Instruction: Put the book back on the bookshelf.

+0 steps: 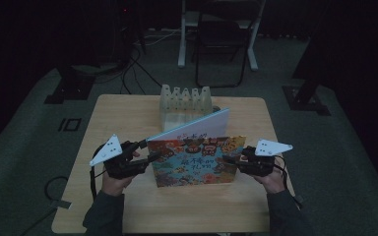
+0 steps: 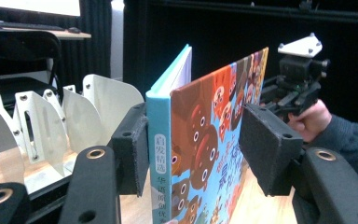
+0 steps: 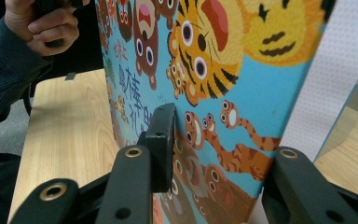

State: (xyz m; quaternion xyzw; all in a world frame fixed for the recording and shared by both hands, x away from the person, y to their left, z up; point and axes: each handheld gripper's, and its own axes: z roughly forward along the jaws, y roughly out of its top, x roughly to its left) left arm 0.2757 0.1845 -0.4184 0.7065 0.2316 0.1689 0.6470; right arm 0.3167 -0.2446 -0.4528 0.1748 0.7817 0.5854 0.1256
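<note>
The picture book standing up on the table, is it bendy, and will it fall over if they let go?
Probably not bendy: the book has a hard cover that stands flat and straight between the left gripper and the right gripper. It looks apt to tip, balancing upright on its thin bottom edge. Its cover looks smooth, so it might slide in a loose hold.

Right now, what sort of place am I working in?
Probably a dim recording room or lab, not a home: a lone wooden table on grey carpet, a folding chair and loose floor cables behind, black curtains around.
</note>
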